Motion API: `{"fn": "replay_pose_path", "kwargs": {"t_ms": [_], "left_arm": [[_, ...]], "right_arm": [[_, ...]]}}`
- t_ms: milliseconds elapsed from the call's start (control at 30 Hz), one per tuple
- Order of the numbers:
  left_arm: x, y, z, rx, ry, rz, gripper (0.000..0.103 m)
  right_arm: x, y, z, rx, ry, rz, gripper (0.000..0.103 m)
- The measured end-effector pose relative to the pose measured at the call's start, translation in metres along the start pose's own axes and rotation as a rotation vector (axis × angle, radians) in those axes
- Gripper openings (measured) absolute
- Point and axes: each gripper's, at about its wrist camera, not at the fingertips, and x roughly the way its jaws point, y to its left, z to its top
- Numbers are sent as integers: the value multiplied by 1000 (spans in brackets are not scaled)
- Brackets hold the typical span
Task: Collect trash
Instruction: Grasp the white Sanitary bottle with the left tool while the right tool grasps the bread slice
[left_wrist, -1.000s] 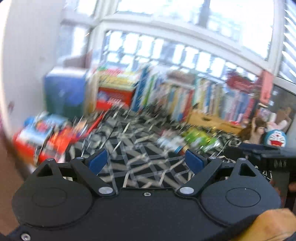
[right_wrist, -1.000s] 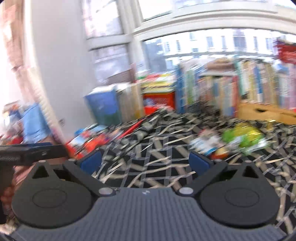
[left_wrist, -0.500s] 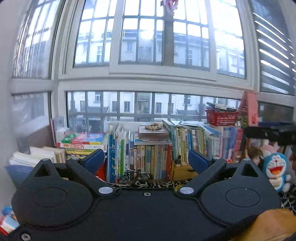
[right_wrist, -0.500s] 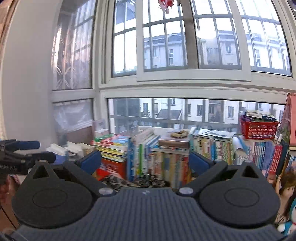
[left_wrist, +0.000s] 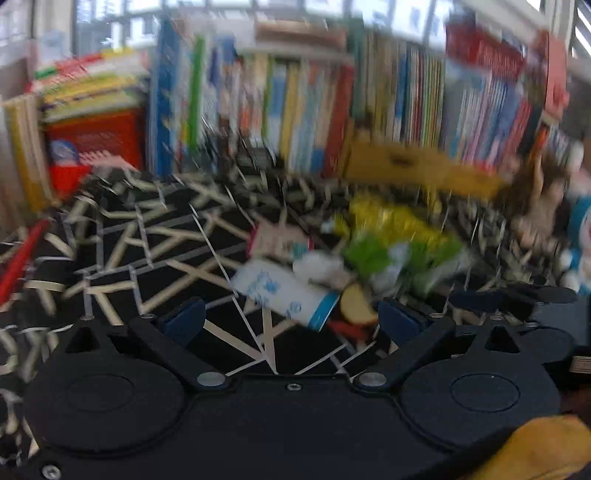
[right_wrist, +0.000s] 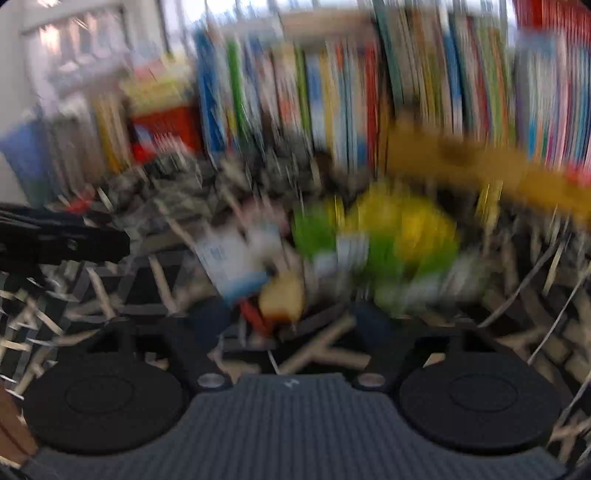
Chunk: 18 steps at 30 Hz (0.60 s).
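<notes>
A blurred heap of trash lies on the black patterned cloth (left_wrist: 122, 266): a white-and-blue packet (left_wrist: 284, 291), a pink-and-white packet (left_wrist: 277, 240), a green-and-yellow bag (left_wrist: 399, 236) and a small yellowish piece (left_wrist: 356, 304). My left gripper (left_wrist: 291, 319) hangs wide open just short of the white-and-blue packet, touching nothing. My right gripper (right_wrist: 291, 317) points down at the same heap. Its jaws are closing, and the yellowish piece (right_wrist: 282, 299) lies just ahead of them, not pinched. The green-and-yellow bag (right_wrist: 388, 236) sits to its right, the white-and-blue packet (right_wrist: 229, 262) to its left.
A long row of upright books (left_wrist: 332, 92) lines the back. A yellow wooden box (left_wrist: 417, 166) stands before them, a red box (left_wrist: 96, 140) at the left, and a doll and a blue toy (left_wrist: 580, 240) at the right. The cloth left of the heap is bare.
Half a second ago both cameras faced the windows above the books. Both have since tipped down onto the cloth and the trash heap. The right fingers now stand closer together.
</notes>
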Motion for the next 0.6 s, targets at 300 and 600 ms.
{"fn": "replay_pose_path", "kwargs": {"t_ms": [300,600], "left_arm": [[64,18,9,-35,88,27,99],[87,16,16,-106,132,39,99]], "right_arm": [[45,3,-9,109,-14,16,70],[75,8,-1,56,3,-77,42]]}}
